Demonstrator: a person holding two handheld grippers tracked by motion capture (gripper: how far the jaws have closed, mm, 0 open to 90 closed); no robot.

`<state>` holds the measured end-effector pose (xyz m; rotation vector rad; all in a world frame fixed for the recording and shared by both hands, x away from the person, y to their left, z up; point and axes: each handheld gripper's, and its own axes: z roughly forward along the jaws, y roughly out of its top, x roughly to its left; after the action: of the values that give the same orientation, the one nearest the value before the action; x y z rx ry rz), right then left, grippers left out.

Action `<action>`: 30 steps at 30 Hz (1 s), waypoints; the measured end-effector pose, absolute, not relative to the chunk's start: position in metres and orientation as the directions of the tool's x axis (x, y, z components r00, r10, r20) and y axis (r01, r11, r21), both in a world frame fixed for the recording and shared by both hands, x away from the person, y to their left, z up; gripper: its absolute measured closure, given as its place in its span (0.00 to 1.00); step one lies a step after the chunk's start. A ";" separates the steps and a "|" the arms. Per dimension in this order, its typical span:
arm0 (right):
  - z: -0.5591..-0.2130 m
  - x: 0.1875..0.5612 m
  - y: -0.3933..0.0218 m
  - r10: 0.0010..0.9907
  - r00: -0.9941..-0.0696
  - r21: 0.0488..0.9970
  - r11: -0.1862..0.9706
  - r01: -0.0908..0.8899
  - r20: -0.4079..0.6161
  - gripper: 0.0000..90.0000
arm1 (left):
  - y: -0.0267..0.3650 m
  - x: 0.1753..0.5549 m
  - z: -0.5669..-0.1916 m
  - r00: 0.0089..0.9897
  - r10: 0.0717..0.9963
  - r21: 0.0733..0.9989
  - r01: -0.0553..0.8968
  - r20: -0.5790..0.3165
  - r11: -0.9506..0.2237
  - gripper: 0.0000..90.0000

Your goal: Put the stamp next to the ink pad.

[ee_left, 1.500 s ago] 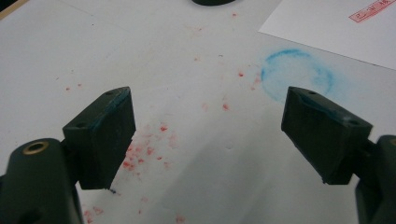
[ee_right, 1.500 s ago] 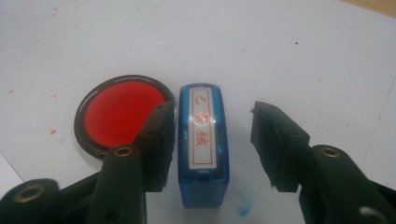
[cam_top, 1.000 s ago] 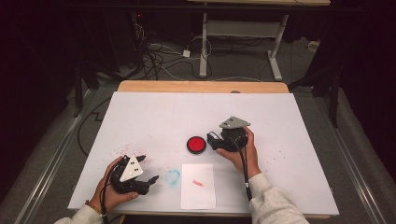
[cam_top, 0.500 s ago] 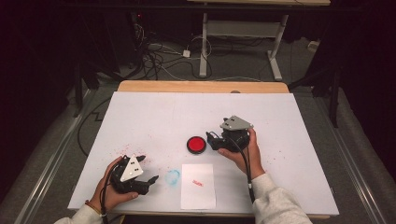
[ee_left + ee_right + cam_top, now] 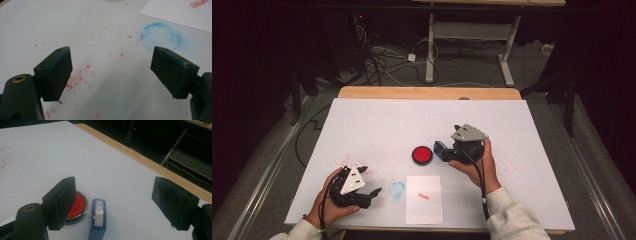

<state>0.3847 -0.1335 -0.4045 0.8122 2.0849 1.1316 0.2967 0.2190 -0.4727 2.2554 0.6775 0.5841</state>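
Right now my right fingers [image 5: 113, 202] stand wide apart and hold nothing; the blue stamp [image 5: 98, 221] lies flat on the white desk [image 5: 45, 160] between them, nearer my left-hand pad than the other, touching neither. Its label strip faces up, with red characters too small for me to read. Just beside the stamp, partly behind one of my pads, sits the round red ink pad [image 5: 76, 206] in its dark rim; I cannot tell whether the two touch. From the high view, my right fingers [image 5: 447, 150] point toward the red ink pad [image 5: 422, 155], and the stamp [image 5: 441, 150] shows as a bit of blue at their tips.

My left fingers [image 5: 110, 72] are also spread wide and empty, low over the desk near its front left part. Ahead of them lie red ink specks [image 5: 82, 75] and a faint blue ring stain [image 5: 161, 37]. Beyond the ring lies a white sheet of paper [image 5: 175, 12] with a red stamped mark [image 5: 200, 3] on it. In the high view, the sheet [image 5: 424, 200] lies between my two hands, at the desk's front edge.
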 end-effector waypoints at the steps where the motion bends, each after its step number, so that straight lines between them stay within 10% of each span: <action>1: -0.403 0.383 -0.135 0.755 -0.614 0.870 0.442 0.217 -0.230 0.23 | 0.219 0.297 -0.473 0.761 0.614 0.728 0.298 0.210 -0.618 0.19; 30: -0.397 0.346 -0.164 0.720 -0.631 0.869 0.474 0.143 -0.290 0.22 | 0.217 0.297 -0.473 0.765 0.608 0.722 0.296 0.213 -0.626 0.19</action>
<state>0.3461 -0.1637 -0.3968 0.7116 2.0686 1.1346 0.2969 0.2174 -0.4728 2.2649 0.6711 0.5833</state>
